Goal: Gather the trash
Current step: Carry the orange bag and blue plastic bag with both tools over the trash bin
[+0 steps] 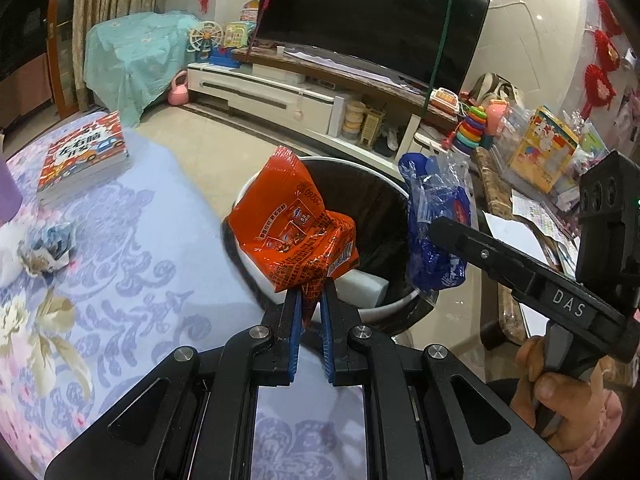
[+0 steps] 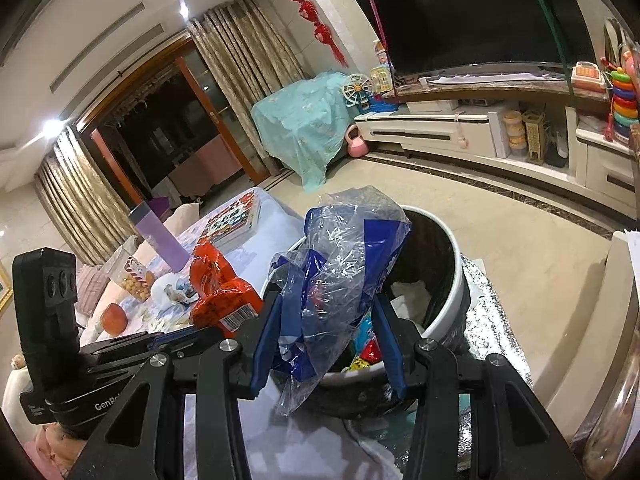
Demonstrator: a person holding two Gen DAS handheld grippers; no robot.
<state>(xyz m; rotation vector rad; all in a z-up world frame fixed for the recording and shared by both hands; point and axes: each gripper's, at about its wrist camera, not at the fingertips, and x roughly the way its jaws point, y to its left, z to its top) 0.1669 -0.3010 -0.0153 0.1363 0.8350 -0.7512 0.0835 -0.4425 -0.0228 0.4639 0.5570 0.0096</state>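
Observation:
My left gripper is shut on an orange snack wrapper and holds it over the near rim of a white bin with a black liner. The wrapper also shows in the right wrist view. My right gripper has its jaws wide apart, with a blue and clear plastic bag between them, hanging against the left pad over the bin. The bag also shows in the left wrist view. Trash lies in the bin's bottom.
A table with a floral cloth holds a crumpled paper wad, a book, a purple bottle, a snack jar and an orange fruit. A TV stand is behind. A side counter with toys is at the right.

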